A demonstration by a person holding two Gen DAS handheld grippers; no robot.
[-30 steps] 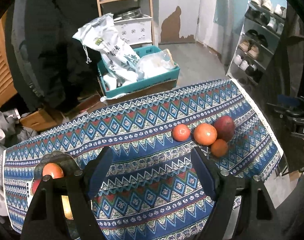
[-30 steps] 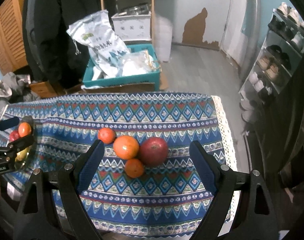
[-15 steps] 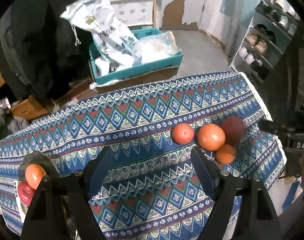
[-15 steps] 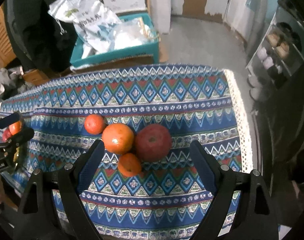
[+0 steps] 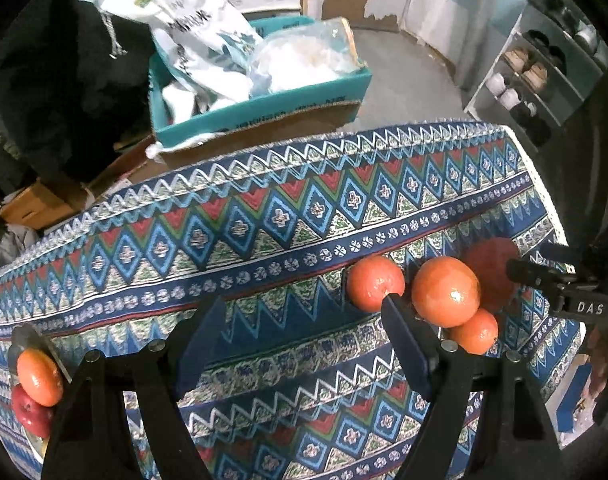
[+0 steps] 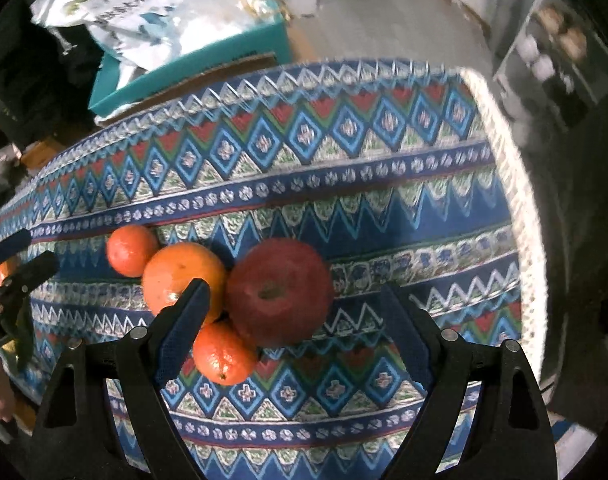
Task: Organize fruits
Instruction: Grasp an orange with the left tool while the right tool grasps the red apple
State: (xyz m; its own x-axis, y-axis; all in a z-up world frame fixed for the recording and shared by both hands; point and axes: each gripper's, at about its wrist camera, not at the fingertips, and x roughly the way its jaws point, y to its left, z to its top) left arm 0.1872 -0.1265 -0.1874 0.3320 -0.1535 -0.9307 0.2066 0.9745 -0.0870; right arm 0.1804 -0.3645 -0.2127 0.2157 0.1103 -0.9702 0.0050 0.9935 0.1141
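Through the left wrist camera I see my left gripper (image 5: 304, 312) pointing down at the patterned tablecloth (image 5: 263, 216) with its fingers spread wide and only cloth between them. Just right of its right finger (image 5: 404, 332) sits the fruit cluster: a small orange (image 5: 374, 282), a larger orange (image 5: 446, 291) touching it, a little orange (image 5: 476, 332) nearer me, and a red apple (image 5: 490, 266) behind, partly hidden. At the right edge the tips of my right gripper (image 5: 544, 268) reach in beside the apple. At the near left edge a metal plate (image 5: 23, 340) holds an orange (image 5: 39, 376) and a red apple (image 5: 29, 410). Beyond the far table edge stands a teal box (image 5: 263, 108) stuffed with bags.

Through the right wrist camera my right gripper (image 6: 293, 308) is likewise wide, holding nothing. The red apple (image 6: 279, 290) lies between its fingers, closer to the left finger (image 6: 183, 320); I cannot tell whether that finger touches any fruit. The larger orange (image 6: 179, 276) sits partly behind that finger, the little orange (image 6: 223, 354) nearer, touching the apple, the small orange (image 6: 131, 250) farther left. My left gripper (image 6: 7, 264) shows at the left edge, its opening not readable from here.
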